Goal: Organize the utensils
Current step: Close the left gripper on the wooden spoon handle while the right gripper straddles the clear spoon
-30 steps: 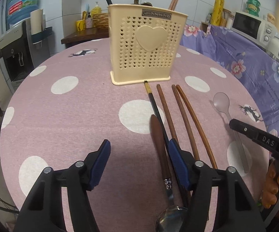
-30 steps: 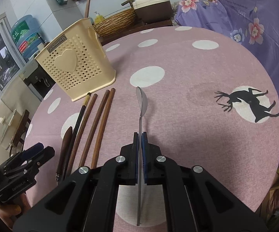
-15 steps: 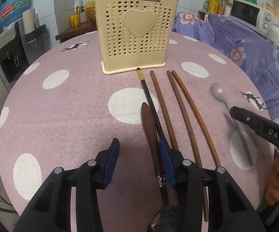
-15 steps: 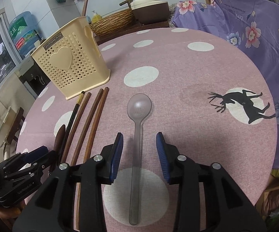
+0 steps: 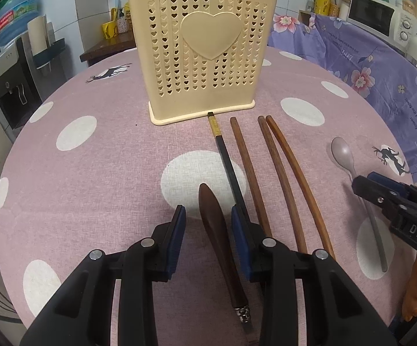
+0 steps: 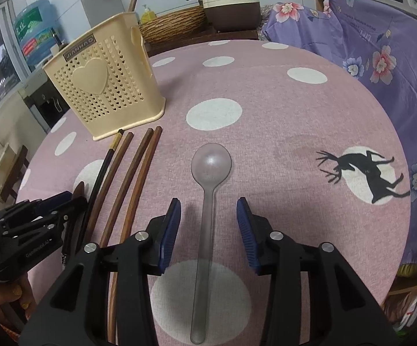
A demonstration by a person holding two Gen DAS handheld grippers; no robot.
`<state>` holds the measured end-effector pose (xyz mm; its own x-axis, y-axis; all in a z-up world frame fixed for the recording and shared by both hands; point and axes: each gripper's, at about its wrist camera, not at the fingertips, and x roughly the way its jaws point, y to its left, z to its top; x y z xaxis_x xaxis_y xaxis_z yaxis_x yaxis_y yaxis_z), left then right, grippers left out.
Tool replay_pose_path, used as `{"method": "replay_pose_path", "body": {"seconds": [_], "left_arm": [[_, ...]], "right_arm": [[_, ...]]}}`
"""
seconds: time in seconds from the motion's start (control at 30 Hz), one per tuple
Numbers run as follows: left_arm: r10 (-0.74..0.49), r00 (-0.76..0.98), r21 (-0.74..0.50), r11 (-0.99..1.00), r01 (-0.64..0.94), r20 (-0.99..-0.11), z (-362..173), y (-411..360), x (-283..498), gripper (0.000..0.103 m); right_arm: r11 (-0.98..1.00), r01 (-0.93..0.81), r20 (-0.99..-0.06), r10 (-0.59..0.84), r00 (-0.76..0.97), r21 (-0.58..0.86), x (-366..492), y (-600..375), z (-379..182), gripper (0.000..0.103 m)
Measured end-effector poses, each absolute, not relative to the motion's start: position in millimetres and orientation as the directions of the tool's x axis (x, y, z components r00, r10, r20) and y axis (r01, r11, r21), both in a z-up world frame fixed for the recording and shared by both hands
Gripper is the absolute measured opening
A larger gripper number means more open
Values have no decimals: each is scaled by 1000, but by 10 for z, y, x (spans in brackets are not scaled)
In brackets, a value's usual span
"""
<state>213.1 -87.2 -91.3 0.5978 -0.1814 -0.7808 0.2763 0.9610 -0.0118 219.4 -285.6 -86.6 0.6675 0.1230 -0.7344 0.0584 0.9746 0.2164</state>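
A cream perforated utensil holder (image 5: 205,52) (image 6: 104,86) stands at the back of the pink dotted table and holds a few utensils. In front of it lie a black chopstick (image 5: 228,161) and three brown chopsticks (image 5: 280,178). A dark wooden spoon handle (image 5: 217,230) lies between the pads of my left gripper (image 5: 207,213). Those jaws are closing, with a gap still on each side. A grey translucent spoon (image 6: 208,173) (image 5: 344,152) lies flat on the cloth. My right gripper (image 6: 209,206) straddles its handle without touching it, and its jaws are opening.
A purple floral cloth (image 6: 381,66) covers furniture to the right of the table. A wicker basket (image 6: 173,26) and a pot sit on a shelf behind. A water dispenser (image 5: 15,86) stands to the left, and a microwave (image 5: 375,14) at the back right.
The right gripper let go of the grey spoon, which now lies flat, and its jaws widened. The left gripper moved forward over the dark handle and narrowed around it.
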Motion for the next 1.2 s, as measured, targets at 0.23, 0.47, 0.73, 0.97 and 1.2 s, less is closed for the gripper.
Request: {"method": "replay_pose_path", "body": {"seconds": [0.23,0.47,0.73,0.97,1.2], "left_arm": [[-197,595,-44,964,261,-780,-904,-853,2137,32],[-205,591,-63,966,252,-780,-896,-847,2209,20],[-209,589,-63,964,258,-781,-888,-850,2247,19],[-224,591,-83,963,257,-775,-861,-835,2297,17],[-252,643,-99,959,265,-723,-593,-749,2245,16]], "right_arm": [[993,50,-765,49,642,105,2415,-2753,-872,44],[998,44,-780,7,626,45,2587,-2672,-868,43],[999,37,-784,1,621,31,2622,-2650,-867,37],[998,23,-781,38,623,67,2627,-2682,-848,37],[993,2,-739,87,668,119,2530,-2703,-660,37]]}}
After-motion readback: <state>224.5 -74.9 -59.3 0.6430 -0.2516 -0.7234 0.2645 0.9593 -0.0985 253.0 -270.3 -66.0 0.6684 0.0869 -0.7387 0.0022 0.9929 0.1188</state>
